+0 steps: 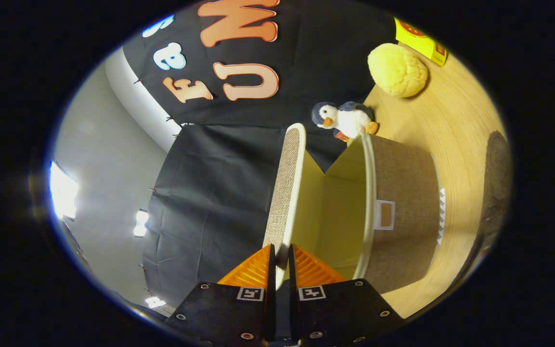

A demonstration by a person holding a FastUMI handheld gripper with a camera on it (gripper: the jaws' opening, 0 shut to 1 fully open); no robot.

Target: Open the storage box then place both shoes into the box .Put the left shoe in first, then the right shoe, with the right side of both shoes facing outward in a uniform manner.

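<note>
The view is rolled sideways, so the wooden table (455, 140) runs up the right. A brown fabric storage box (405, 212) with a pale yellow inside stands on it. Its lid (287, 188) is swung up and away from the box mouth, white-rimmed with a woven face. My gripper (281, 255) is shut on the lid's near edge, one finger on each face. A dark brownish shape (496, 178) lies on the table beyond the box; I cannot tell what it is.
A small plush penguin (345, 118) sits on the table by the box's far corner. Further along lie a round yellow cushion-like thing (397, 70) and a yellow carton (422, 41). Black cloth wall and a grey wall with lights are to the left.
</note>
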